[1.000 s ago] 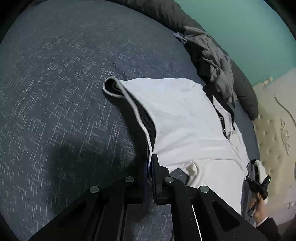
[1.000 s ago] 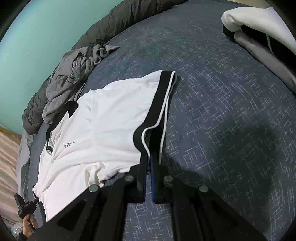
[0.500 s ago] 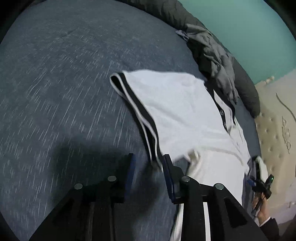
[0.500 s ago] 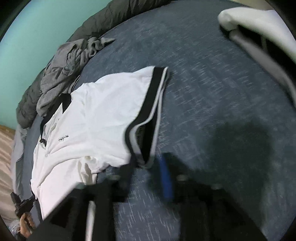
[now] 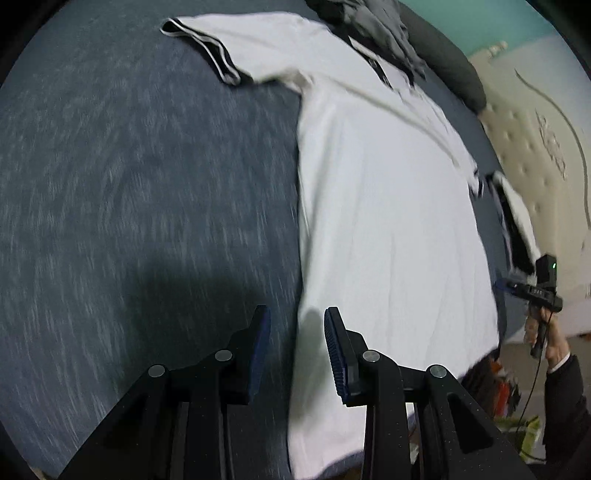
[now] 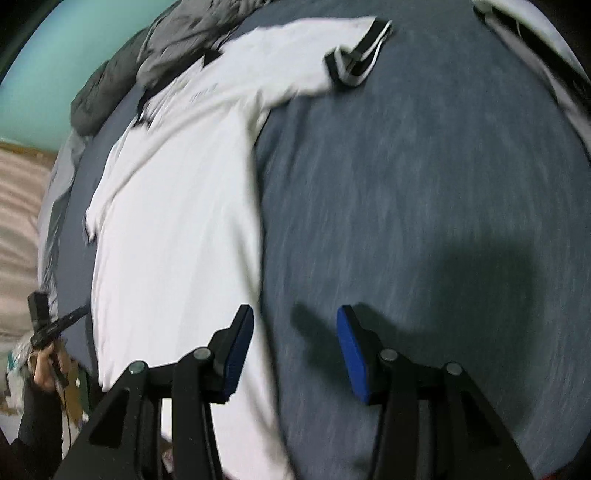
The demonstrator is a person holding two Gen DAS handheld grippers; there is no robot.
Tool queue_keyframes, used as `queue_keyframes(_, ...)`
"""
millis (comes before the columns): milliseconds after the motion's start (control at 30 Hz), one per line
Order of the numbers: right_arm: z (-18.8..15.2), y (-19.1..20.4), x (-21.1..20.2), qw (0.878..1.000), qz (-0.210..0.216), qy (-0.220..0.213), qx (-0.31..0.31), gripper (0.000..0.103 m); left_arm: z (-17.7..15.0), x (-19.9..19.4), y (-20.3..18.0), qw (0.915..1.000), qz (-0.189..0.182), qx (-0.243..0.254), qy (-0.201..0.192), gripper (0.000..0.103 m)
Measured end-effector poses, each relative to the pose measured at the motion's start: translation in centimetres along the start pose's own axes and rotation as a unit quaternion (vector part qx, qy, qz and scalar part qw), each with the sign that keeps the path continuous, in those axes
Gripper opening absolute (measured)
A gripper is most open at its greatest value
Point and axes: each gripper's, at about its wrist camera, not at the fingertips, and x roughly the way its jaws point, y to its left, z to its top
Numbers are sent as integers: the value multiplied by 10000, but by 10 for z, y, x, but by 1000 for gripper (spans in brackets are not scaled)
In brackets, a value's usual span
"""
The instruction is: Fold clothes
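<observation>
A white polo shirt (image 5: 388, 221) lies spread flat on the dark blue bed (image 5: 129, 184), collar at the far end. Its black-trimmed sleeve (image 5: 207, 48) rests out to the side. My left gripper (image 5: 297, 314) hovers open over the shirt's side edge near the hem, with nothing between its fingers. In the right wrist view the same shirt (image 6: 173, 221) shows its other sleeve (image 6: 358, 55) lying loose. My right gripper (image 6: 295, 312) stands open just above the shirt's other side edge, one finger over the cloth and one over the bed. Both views are motion-blurred.
A crumpled grey garment (image 5: 373, 22) and a dark duvet (image 5: 450, 62) lie past the collar. A cream tufted headboard (image 5: 535, 129) borders the bed. Folded black-and-white clothes (image 6: 535, 37) sit at the bed's far right. A person's hand (image 5: 543, 332) holds the other gripper's handle.
Both grippers let go of the sleeve cuffs, opened, and drew back along the shirt's sides toward the hem. The sleeves now lie on the bed, far from the fingers.
</observation>
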Motion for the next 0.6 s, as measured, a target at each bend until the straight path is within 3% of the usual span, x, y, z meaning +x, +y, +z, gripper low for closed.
queue_keyframes(267,-69,14,3,9979,-283,444,-372,47,-43,8,-7,9996,1,93,256,33)
queue_keyframes(467,-94,10,8,9973,-298,571,-354,47,-58,14,-8,9991,-39,192,383,31)
queue_keyframes(533,-100,10,9,9974,-282,566,-343,47,-62,16,-11,9987,-71,285,424,10)
queue_keyframes(567,-103,12,10,9973,-271,572,-384,43,-64,18,-15,9984,-55,356,446,7)
queue_keyframes(600,-106,14,10,9970,-254,583,-449,31,-66,19,-18,9981,-36,414,450,4)
